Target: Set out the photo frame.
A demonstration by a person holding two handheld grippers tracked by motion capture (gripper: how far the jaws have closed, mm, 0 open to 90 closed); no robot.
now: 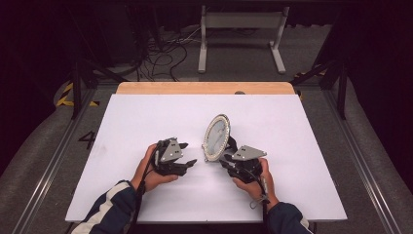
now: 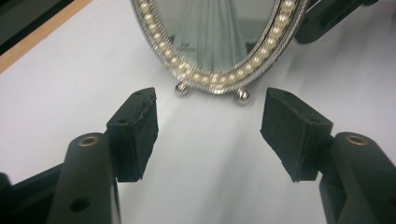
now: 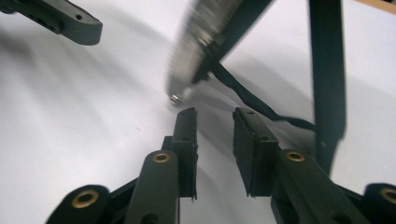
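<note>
Oval pearl-rimmed mirror (image 1: 216, 137) upright mid-worktop (image 1: 146, 122); left gripper (image 1: 187, 155) jaws apart, empty; right gripper (image 1: 225, 159) jaws slightly apart behind it, empty

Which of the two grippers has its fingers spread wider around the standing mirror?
The left gripper: its fingers stand wide apart, facing the oval pearl-rimmed mirror. The right gripper, behind the mirror, shows a narrow gap.

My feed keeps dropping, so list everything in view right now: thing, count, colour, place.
Oval mirror: one, silver frame with pearl beads, standing tilted on two ball feet at mid-table, between the tongs.
Mirror's back stand: one, black, propped behind the frame.
Table: one, white top, wooden far edge.
Floor cables: several, black, beyond the table.
Left tongs: one, black, open, nothing between the pads, facing the mirror.
Right tongs: one, black, open, at the mirror's base.
</note>
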